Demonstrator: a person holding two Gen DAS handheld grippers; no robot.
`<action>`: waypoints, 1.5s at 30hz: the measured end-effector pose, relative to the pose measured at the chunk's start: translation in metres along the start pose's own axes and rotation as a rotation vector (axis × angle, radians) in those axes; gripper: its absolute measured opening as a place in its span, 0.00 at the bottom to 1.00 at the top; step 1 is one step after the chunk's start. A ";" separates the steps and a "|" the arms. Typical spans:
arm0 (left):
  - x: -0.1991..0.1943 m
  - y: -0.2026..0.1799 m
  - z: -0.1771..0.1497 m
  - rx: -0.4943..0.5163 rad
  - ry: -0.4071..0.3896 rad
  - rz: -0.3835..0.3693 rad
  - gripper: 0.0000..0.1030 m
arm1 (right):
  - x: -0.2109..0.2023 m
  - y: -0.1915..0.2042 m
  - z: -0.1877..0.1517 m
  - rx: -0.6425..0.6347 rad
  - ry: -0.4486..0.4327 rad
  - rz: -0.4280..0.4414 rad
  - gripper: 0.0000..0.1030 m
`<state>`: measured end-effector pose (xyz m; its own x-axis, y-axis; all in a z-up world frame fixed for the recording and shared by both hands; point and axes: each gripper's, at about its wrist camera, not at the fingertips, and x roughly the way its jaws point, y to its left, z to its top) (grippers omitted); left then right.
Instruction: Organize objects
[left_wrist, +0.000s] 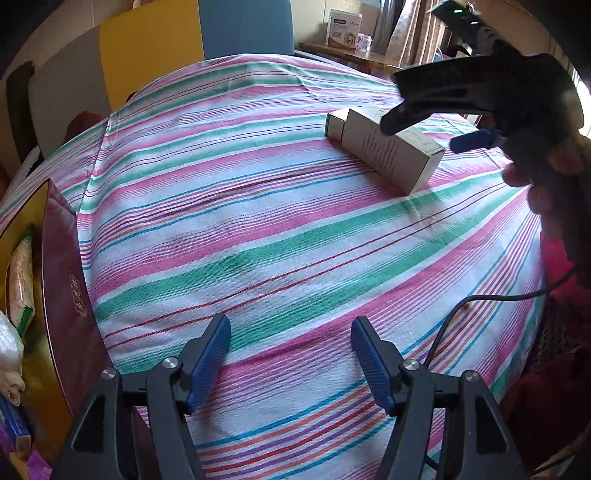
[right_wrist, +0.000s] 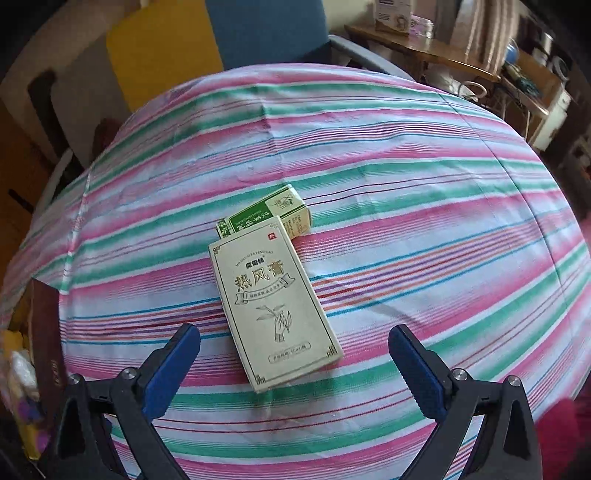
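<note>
Two grippers are in view, each with its blue-padded fingers spread wide and holding nothing. From the right wrist view, the right gripper (right_wrist: 293, 354) hangs just above the large cream box (right_wrist: 275, 314), whose near end lies between the fingers (right_wrist: 173, 365) without touching either pad. This box lies flat on the striped cloth (right_wrist: 424, 229) covering the surface, printed face up, its length running away from the camera and angled slightly left. Its far end overlaps a smaller green and cream box (right_wrist: 284, 212), which lies flat and touching it, slanted toward the right. From the left wrist view, the left gripper (left_wrist: 290, 350) hovers over bare cloth (left_wrist: 258, 229) at the near side of the surface, well apart from both boxes; the large box (left_wrist: 391, 151) and the small one (left_wrist: 336, 123) sit far off to the right, under the right gripper (left_wrist: 432, 127). A dark red box (left_wrist: 64, 280) with goods inside stands at the left edge of the surface. A black cable (left_wrist: 480, 299) trails across the cloth at the right
</note>
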<state>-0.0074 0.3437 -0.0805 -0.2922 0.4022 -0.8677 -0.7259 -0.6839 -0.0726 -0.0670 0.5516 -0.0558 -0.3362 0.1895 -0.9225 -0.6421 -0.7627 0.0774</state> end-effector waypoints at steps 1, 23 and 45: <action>0.000 0.001 0.000 -0.007 -0.001 -0.006 0.67 | 0.008 0.004 0.005 -0.030 0.026 -0.011 0.94; 0.001 -0.005 0.000 0.020 0.012 0.041 0.67 | 0.016 -0.053 -0.022 0.112 0.055 -0.075 0.51; -0.021 -0.018 0.012 0.056 -0.050 0.093 0.62 | 0.020 -0.066 -0.026 0.117 0.081 -0.065 0.52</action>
<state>0.0042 0.3547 -0.0554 -0.3895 0.3696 -0.8436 -0.7273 -0.6854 0.0355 -0.0132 0.5899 -0.0893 -0.2376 0.1823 -0.9541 -0.7379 -0.6726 0.0553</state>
